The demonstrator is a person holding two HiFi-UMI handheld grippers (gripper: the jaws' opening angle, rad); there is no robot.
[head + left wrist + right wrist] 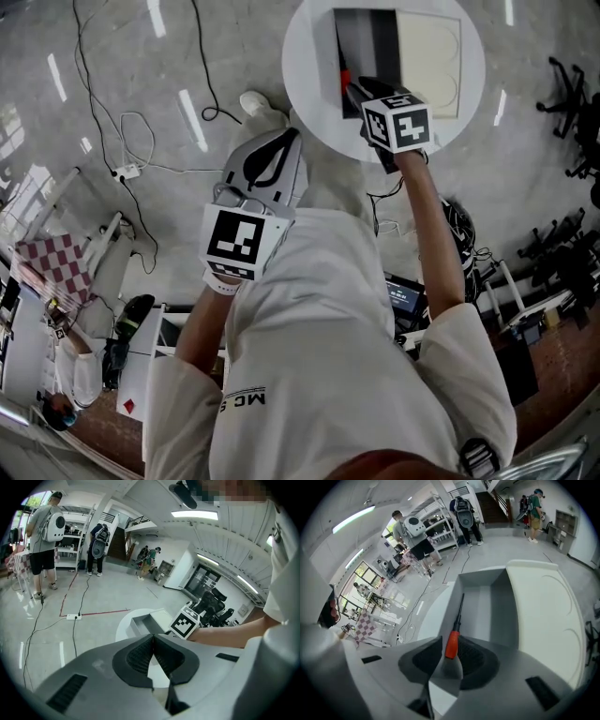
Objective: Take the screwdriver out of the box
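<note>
The right gripper [351, 86] reaches out to a white round table [307, 66], where a grey box [361, 42] stands open with its pale lid [427, 61] folded flat to one side. In the right gripper view the gripper [450, 639] has its jaws pinched on the orange handle of the screwdriver [452, 643]. The dark shaft runs forward from the jaws over the inner floor of the box [480, 581], near its left wall. Whether the tip rests on the floor or hangs just above it cannot be told. In the head view only a red bit of the screwdriver [344, 78] shows, at the box's near edge, just ahead of the marker cube.

The left gripper [281, 145] is held close to the person's chest, well apart from the table. Its own view shows the jaws of the gripper [153, 637] pressed together at the tips with nothing between them. Beyond them lie the table [123, 627], the box [140, 623] and the right gripper's marker cube [185, 623]

Other people stand in the room behind — some wear pale backpacks — and cables trail over the grey floor [141, 75]
</note>
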